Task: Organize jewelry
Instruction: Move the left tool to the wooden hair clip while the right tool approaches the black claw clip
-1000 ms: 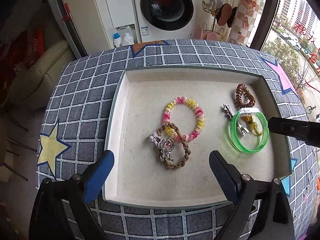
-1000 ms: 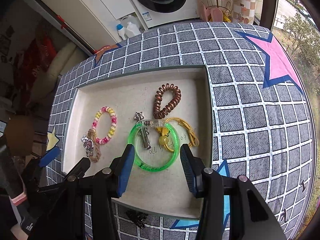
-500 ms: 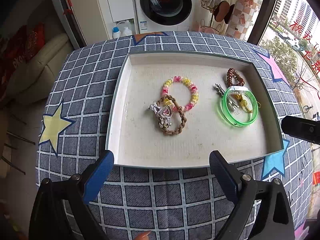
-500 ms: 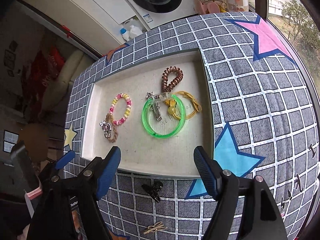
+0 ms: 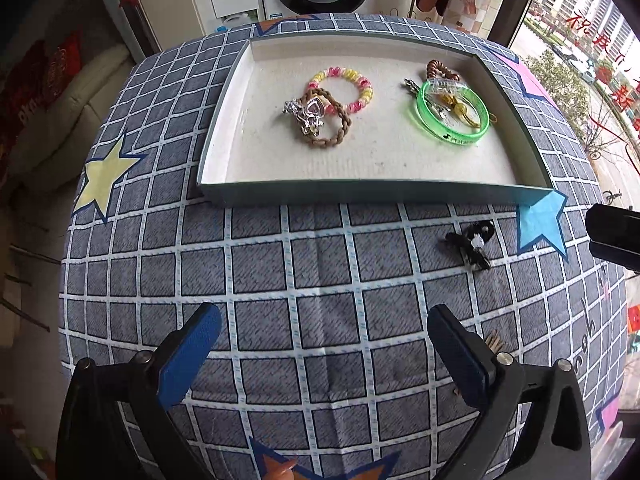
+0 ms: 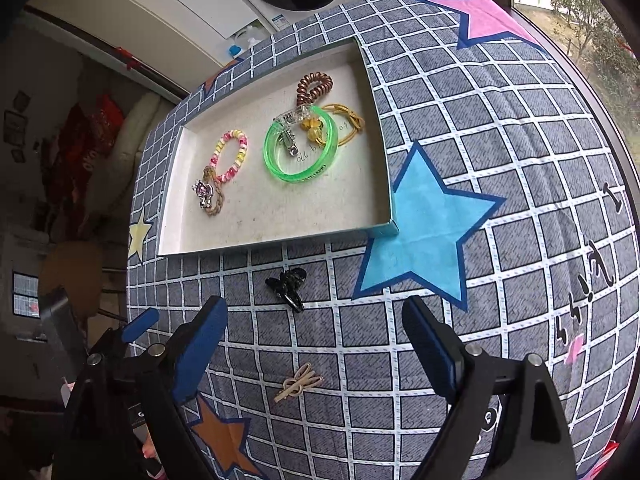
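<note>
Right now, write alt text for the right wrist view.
An open right hand-held gripper hangs empty above a checked tablecloth, where a black hair claw and a tan hair tie lie outside a shallow tray. The tray holds a green bangle, a pink-and-yellow bracelet and other small pieces.

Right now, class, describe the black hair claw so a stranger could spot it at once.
Find the shallow tray on the checked cloth. Just outside its near wall, left of the blue star, lies the black hair claw: the only black piece, glossy, unlike the tan bow clip nearer the camera.
</note>
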The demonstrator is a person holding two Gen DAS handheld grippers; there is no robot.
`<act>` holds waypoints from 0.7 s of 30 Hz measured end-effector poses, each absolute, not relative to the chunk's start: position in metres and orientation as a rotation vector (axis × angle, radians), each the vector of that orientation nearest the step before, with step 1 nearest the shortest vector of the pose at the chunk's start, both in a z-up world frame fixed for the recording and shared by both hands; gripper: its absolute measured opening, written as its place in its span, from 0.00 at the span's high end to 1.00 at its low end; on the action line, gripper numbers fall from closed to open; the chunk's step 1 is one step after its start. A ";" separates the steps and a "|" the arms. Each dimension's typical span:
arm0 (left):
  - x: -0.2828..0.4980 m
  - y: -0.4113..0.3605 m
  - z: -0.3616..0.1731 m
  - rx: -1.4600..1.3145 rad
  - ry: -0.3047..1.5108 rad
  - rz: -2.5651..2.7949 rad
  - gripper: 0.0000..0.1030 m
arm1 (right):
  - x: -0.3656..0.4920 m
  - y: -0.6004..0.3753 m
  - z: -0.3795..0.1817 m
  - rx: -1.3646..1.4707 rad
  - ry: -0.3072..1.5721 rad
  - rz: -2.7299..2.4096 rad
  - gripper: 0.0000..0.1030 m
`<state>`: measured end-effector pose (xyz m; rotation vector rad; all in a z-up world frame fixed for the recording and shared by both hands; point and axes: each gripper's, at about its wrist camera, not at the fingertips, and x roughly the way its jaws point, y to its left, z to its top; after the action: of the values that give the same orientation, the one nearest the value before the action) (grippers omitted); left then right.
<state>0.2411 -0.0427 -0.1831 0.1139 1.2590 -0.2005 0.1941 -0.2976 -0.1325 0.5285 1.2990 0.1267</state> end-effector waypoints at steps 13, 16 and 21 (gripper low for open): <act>0.194 -0.067 -0.193 0.156 1.302 -0.311 0.00 | 0.156 -0.307 -0.154 0.514 1.362 0.050 0.11; 0.190 -0.073 -0.195 0.163 1.299 -0.333 0.00 | 0.151 -0.313 -0.161 0.513 1.415 0.041 0.11; 0.186 -0.085 -0.204 0.189 1.321 -0.368 0.00 | 0.138 -0.321 -0.166 0.514 1.438 0.022 0.11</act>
<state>0.1858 -0.0851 -0.2042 0.1887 1.3212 -0.3682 0.1379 -0.3215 -0.1658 0.5138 1.4382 0.0224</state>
